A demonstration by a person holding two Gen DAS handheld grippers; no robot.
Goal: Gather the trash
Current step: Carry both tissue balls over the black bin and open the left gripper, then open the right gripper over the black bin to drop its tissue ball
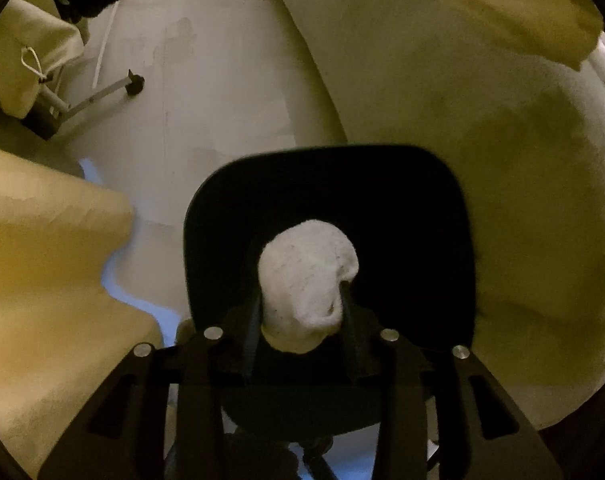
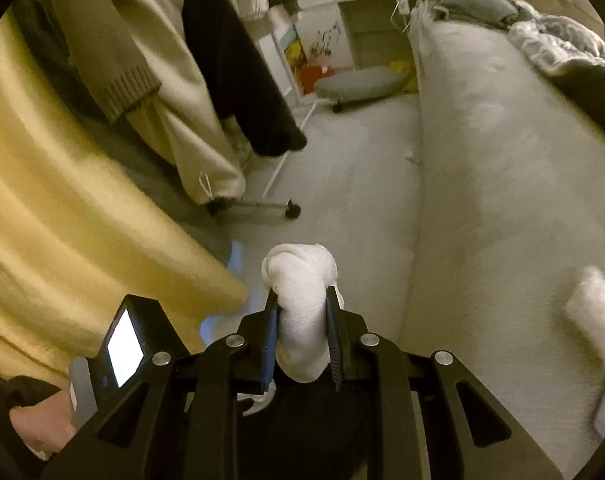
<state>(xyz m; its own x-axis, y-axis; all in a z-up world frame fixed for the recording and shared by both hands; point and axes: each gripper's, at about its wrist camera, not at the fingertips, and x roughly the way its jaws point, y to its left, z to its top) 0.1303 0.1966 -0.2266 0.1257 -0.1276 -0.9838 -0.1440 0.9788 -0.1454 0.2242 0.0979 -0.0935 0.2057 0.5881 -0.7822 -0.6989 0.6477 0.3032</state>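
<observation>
While each hand-held gripper carries its own load, the step in hand looks like the drop into the bin. The left hand-held gripper (image 1: pixel 300 316) is clamped on a crumpled white wad (image 1: pixel 308 276), which sits between its fingers and hangs directly over the dark mouth of a black bin (image 1: pixel 422 208); the bin's rim frames the wad from 9 o'clock round to 3 o'clock in the left wrist view. The right hand-held gripper (image 2: pixel 302 332) is likewise closed on a rolled white tissue (image 2: pixel 300 300), held above the pale floor (image 2: pixel 362 184), with the bin not clearly in its view.

To do this well, I judge the left should be released only while the wad stays centred over the opening, the jaws spread fully so the soft paper does not cling to a pad. The right should then be brought over the same opening before letting go.

Outward, yellow cloth (image 2: pixel 62 200) hangs at 9 o'clock, a clothes rack foot (image 2: pixel 290 210) stands at 12 o'clock, and the bed (image 2: pixel 502 160) runs along 2 o'clock. Another white piece (image 2: pixel 596 312) lies on the bed at 3 o'clock, likely trash yet to be gathered.
</observation>
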